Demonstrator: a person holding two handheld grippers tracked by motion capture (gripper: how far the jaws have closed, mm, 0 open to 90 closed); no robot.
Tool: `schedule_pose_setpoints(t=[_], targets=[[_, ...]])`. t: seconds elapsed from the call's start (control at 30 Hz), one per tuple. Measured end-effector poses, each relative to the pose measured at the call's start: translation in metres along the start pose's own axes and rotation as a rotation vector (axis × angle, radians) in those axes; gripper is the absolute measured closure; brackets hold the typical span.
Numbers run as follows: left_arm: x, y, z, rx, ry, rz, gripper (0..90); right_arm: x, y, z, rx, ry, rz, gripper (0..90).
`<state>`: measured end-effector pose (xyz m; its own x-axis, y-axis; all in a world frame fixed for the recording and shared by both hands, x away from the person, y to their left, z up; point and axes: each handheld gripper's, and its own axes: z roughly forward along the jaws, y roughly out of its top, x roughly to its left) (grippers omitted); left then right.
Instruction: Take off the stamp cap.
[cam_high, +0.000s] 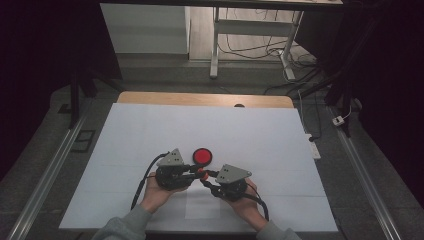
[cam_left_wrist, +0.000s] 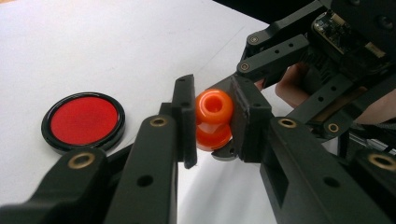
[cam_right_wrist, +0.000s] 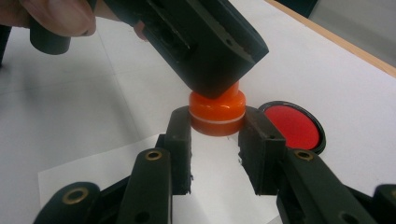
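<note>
Here both grippers clamp one orange piece (cam_left_wrist: 213, 120).
Left gripper (cam_left_wrist: 212, 122) and right gripper (cam_right_wrist: 215, 133) pinch it beside the red disc (cam_high: 202, 156).

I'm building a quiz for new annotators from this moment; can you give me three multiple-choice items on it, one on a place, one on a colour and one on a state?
1. Where does the red disc lie?
A. On the white table cover, just beyond the two grippers
B. On the floor beside the table
C. Between the left gripper's jaws

2. What colour is the small piece held between the grippers?
A. Blue
B. Orange
C. Green

3. How does the right gripper stand?
A. Wide open, well clear of the piece
B. Lying loose on the table
C. Shut on the orange piece

Answers:
1. A: the high view shows the black-rimmed disc flat on the cover, past the gripper tips.
2. B: both gripper views show it glossy orange.
3. C: in the right gripper view its jaws press both sides of the piece, while the left gripper grips it too.
</note>
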<state>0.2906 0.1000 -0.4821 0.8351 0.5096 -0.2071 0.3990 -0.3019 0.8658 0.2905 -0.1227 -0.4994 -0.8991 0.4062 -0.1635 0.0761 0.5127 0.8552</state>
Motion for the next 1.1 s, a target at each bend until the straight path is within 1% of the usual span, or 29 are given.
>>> schedule_pose_setpoints(t=[0.13, 0.37, 0.87, 1.1], targets=[[0.0002, -0.0002, 0.0002, 0.006, -0.002, -0.002, 72.6, 0.0005, -0.0009, 0.0006, 0.001, 0.001, 0.009, 65.2], [0.0001, -0.0003, 0.0002, 0.007, -0.003, -0.001, 72.7, -0.0003, -0.0009, 0.0002, 0.004, 0.006, -0.004, 65.2], [-0.0002, -0.0003, -0.0002, 0.011, -0.001, 0.005, 72.7, 0.0004, -0.0028, 0.0010, -0.008, 0.007, 0.009, 65.2], [-0.0002, -0.0001, -0.0008, 0.008, -0.004, 0.003, 72.7, -0.0001, -0.0026, 0.0005, -0.010, 0.009, 0.005, 65.3]])
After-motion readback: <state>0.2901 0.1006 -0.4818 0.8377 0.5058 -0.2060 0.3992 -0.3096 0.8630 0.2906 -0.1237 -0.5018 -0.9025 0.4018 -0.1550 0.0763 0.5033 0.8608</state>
